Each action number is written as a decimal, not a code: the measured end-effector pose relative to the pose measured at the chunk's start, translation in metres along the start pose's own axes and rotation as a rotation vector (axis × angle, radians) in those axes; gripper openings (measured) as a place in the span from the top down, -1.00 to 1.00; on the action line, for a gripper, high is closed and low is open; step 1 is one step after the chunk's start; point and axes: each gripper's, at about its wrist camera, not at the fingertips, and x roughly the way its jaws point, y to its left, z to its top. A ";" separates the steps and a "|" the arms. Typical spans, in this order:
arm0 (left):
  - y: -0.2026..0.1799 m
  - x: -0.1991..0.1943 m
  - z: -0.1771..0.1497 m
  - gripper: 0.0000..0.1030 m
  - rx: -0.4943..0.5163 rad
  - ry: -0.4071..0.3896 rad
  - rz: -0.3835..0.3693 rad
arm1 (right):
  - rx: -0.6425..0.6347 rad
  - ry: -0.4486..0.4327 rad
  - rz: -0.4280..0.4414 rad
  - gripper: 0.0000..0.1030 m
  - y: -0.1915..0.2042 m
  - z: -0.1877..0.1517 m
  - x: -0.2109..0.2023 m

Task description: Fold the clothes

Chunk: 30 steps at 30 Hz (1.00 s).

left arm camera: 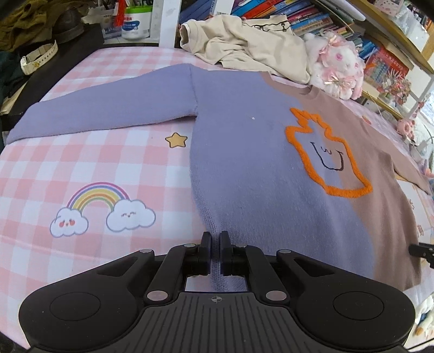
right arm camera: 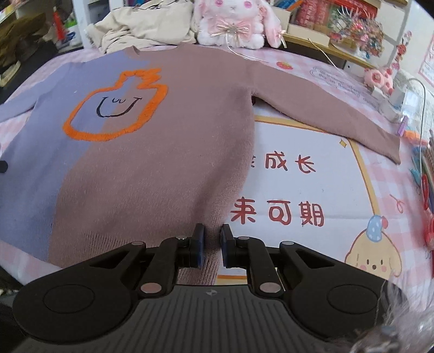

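A two-tone sweater (left arm camera: 244,168), lilac on its left half and brown on its right, is lying flat and face up on a pink checked bed sheet (left arm camera: 89,163), with both sleeves spread out to the sides and the collar at the far end. An orange outlined figure (left arm camera: 325,154) with a small drawn face is sitting across the chest.

The left tongs (left arm camera: 215,245) are sitting at the near hem on the lilac half, closed down on the ribbed edge, with knit showing in the thin slit between the pads. The right tongs (right arm camera: 213,244) are sitting at the near right corner of the hem on the brown half, nearly closed, and the brown rib is running between the pads, so they appear to be pinching it too.

The work looks to be at its opening step: both tongs are taking the bottom hem, and no fold is showing in the body or sleeves yet. The next move probably calls for lifting both corners together and carrying them evenly toward the far collar, keeping the hem taut so the lower half is landing square. The sleeves may need tucking inward as well.

Beyond the collar, a cream garment (left arm camera: 252,40) and a pink plush rabbit (right arm camera: 230,24) are lying close by.
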 end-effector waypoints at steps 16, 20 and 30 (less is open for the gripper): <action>-0.011 0.000 0.000 0.91 0.050 0.011 -0.015 | 0.054 0.003 -0.029 0.76 -0.006 -0.006 -0.007; -0.011 0.002 0.004 0.91 0.046 0.018 -0.015 | 0.059 0.003 -0.032 0.76 -0.004 -0.007 -0.008; -0.013 0.006 0.008 0.91 0.065 0.023 -0.023 | 0.093 0.002 -0.040 0.75 -0.007 -0.008 -0.010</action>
